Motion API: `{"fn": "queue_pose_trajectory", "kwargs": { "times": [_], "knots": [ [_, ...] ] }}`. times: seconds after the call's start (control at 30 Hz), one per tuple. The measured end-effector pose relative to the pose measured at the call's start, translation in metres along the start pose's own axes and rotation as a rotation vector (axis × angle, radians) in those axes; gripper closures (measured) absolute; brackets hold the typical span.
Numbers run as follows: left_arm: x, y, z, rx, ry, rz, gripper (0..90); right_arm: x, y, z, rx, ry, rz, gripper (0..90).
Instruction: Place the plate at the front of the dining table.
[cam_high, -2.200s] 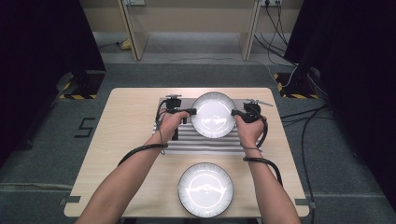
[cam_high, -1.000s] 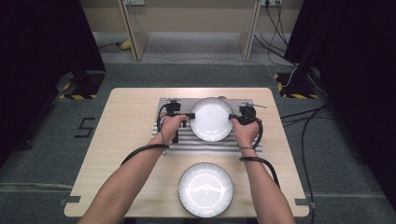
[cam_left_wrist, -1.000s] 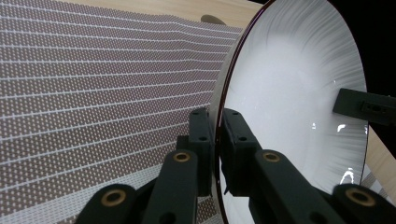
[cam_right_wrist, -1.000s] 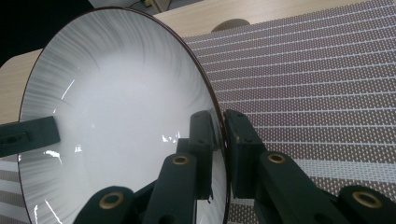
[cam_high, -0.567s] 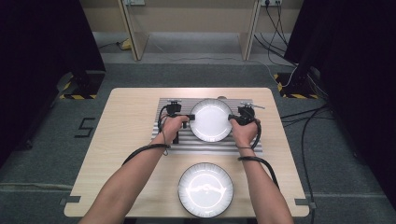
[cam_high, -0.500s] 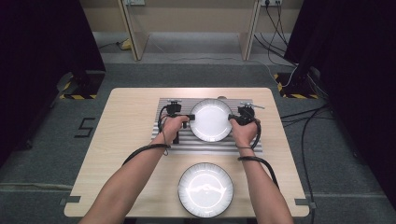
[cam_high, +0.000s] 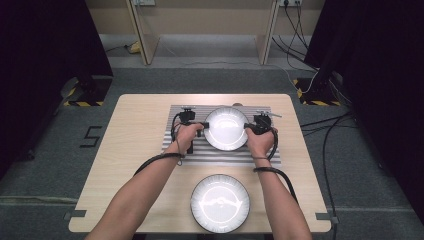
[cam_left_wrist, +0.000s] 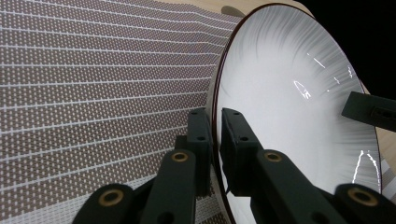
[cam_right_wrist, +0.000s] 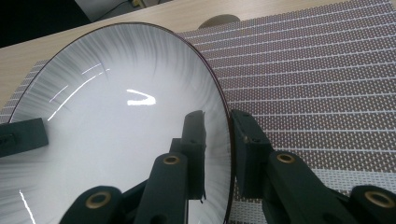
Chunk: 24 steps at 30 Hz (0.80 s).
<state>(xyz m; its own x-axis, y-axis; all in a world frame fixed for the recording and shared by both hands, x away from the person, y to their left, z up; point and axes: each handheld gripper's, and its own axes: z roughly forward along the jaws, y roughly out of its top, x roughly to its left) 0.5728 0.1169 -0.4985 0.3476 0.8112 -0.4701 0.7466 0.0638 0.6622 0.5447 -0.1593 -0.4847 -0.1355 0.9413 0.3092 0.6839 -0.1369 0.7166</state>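
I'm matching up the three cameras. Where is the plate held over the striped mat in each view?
High view: the held plate is at centre, between both grippers, above the striped mat.
Left gripper view: it takes up the right half, its rim between the jaws.
Right gripper view: it takes up the left half, its rim between the jaws.
Shared landmark: the striped mat.

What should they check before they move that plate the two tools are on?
1. Left tool clamped on the plate rim: ok.
2. Right tool gripping the rim: not ok. Its jaws have just been opening; the rim sits between them, but the inner pad stands off it.
3. Plate resting flat on the striped placemat: cannot tell.
4. Second plate near the table front edge, apart from both hands: ok.
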Motion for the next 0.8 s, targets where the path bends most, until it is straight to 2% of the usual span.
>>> {"fn": "queue_pose_trajectory", "kwargs": {
  "times": [0.37,0.67,0.7,0.73,0.8],
  "knots": [
    [-0.0007,-0.0003,0.0046,0.007,0.024,0.002,80.7,0.0006,-0.0018,0.0023,0.001,-0.014,-0.006,73.8],
    [0.0022,-0.0046,0.0095,0.018,0.057,0.011,79.5,0.0015,-0.0052,0.0060,0.027,-0.026,-0.004,69.8],
    [0.0015,-0.0045,0.0095,0.017,0.060,0.025,79.4,0.0015,-0.0052,0.0056,0.021,-0.026,0.000,69.5],
    [0.0004,-0.0037,0.0090,0.010,0.070,0.058,78.8,0.0015,-0.0049,0.0053,0.018,-0.026,0.001,69.0],
    [-0.0003,-0.0025,0.0082,-0.007,0.070,0.056,72.7,0.0018,-0.0038,0.0042,0.014,-0.022,0.002,67.6]
  ]
}}
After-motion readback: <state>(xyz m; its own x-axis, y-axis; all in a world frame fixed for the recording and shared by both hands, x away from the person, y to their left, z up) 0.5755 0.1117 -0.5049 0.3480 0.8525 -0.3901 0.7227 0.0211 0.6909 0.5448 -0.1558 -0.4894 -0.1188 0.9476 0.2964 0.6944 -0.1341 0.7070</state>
